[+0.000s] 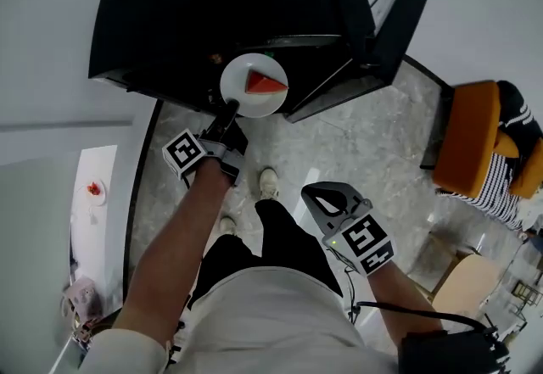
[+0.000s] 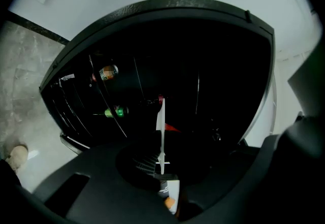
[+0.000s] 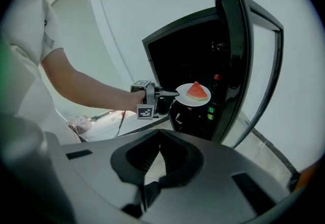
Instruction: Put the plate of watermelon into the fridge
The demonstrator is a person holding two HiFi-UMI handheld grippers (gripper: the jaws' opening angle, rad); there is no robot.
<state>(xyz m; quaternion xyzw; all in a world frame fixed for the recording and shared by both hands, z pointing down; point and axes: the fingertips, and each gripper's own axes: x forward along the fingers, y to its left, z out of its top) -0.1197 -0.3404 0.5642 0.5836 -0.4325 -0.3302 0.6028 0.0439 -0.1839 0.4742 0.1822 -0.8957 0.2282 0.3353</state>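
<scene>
A white plate (image 1: 239,75) carrying a red watermelon wedge (image 1: 265,83) hangs level at the mouth of the open black fridge (image 1: 170,16). My left gripper (image 1: 227,113) is shut on the plate's near rim. In the left gripper view the plate (image 2: 161,126) shows edge-on between the jaws of the left gripper (image 2: 161,159), with the wedge (image 2: 171,127) just beyond and the dark shelves ahead. The right gripper view shows the plate (image 3: 182,97), the wedge (image 3: 197,91) and the left gripper (image 3: 165,94) from the side. My right gripper (image 1: 322,196) (image 3: 159,136) hangs low by my right leg, shut and empty.
The fridge door (image 1: 407,8) stands open to the right. Inside are a green bottle (image 2: 116,112) and a jar (image 2: 107,72) on the left shelves. An orange chair (image 1: 471,139) with striped cloth stands at right, and a white table (image 1: 89,220) at left.
</scene>
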